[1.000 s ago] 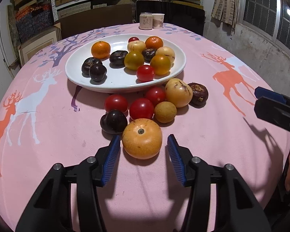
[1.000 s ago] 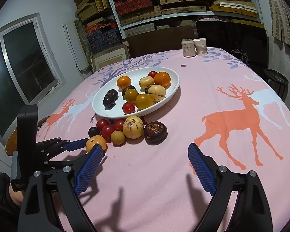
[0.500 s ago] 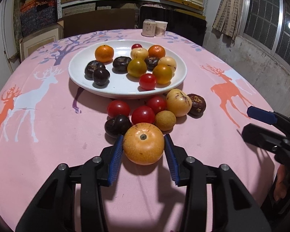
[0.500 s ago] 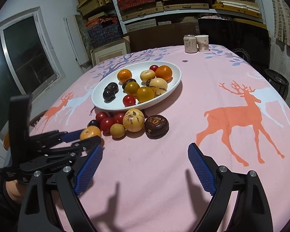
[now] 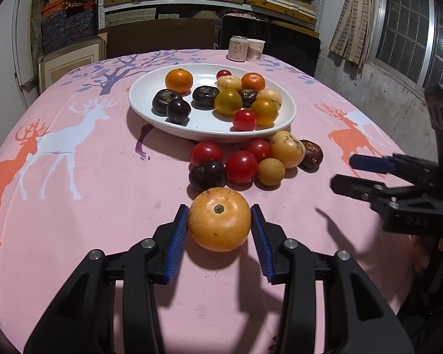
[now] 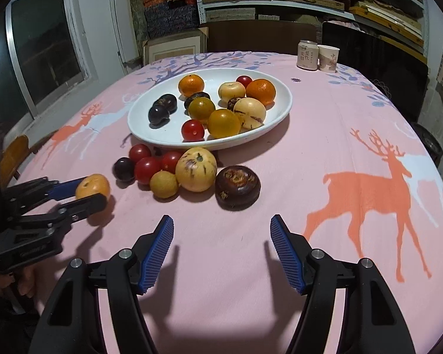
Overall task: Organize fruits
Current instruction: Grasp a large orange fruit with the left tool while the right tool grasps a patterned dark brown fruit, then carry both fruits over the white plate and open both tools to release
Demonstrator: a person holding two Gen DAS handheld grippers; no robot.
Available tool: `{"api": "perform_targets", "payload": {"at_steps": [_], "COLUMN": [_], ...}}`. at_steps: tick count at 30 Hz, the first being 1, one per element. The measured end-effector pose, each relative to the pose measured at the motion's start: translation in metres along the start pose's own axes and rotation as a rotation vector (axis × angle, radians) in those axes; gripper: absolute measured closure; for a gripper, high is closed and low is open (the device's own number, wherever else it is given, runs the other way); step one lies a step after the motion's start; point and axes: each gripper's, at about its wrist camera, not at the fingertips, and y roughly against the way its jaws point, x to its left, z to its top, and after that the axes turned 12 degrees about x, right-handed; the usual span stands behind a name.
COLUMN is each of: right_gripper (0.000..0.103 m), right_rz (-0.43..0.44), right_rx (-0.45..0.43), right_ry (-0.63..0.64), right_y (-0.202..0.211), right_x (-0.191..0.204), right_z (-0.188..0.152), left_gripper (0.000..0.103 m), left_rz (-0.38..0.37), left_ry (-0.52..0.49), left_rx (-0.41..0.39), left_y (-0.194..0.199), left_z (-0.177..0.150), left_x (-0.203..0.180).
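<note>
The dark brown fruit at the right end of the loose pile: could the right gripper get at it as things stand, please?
Probably yes. The dark brown fruit lies just ahead of the right gripper, whose closing jaws hold nothing, with bare tablecloth between. Only the pale yellow fruit crowds one side.

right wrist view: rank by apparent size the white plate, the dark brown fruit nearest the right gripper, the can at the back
1. white plate
2. dark brown fruit
3. can

The can sits much farther from the camera, so its small look may be partly distance.
</note>
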Motion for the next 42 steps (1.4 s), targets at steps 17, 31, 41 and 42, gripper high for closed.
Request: {"api": "perform_targets", "payload": {"at_steps": [17,31,41,42], "right_gripper": [0.040,0.041,0.062,0.062], "right_rz": [-0.040,-0.048,-0.030,-0.032], "right_rx": [0.118,0.160,0.146,0.147], "right_ry": [0.061,0.131,0.096,0.098], "right_y": [-0.043,-0.041,-0.037,-0.035], "right_x": [0.003,-0.003,-0.014,-0.014], "right_z": [0.037,0.045,0.038,0.035], "left_gripper": [0.061,0.061,0.061,0.061], "left_rz": [-0.017,-0.019,-0.021,-0.020], "left_ry": [0.007,0.001,-0.006,-0.006], "left_rx": [0.017,0.021,0.026,0.025], "left_y": [-0.003,-0.004,-0.005,-0.005], "left_z": [0.001,0.001,0.002,0.002], "left_x": [0.002,0.000,-0.003,-0.002]}}
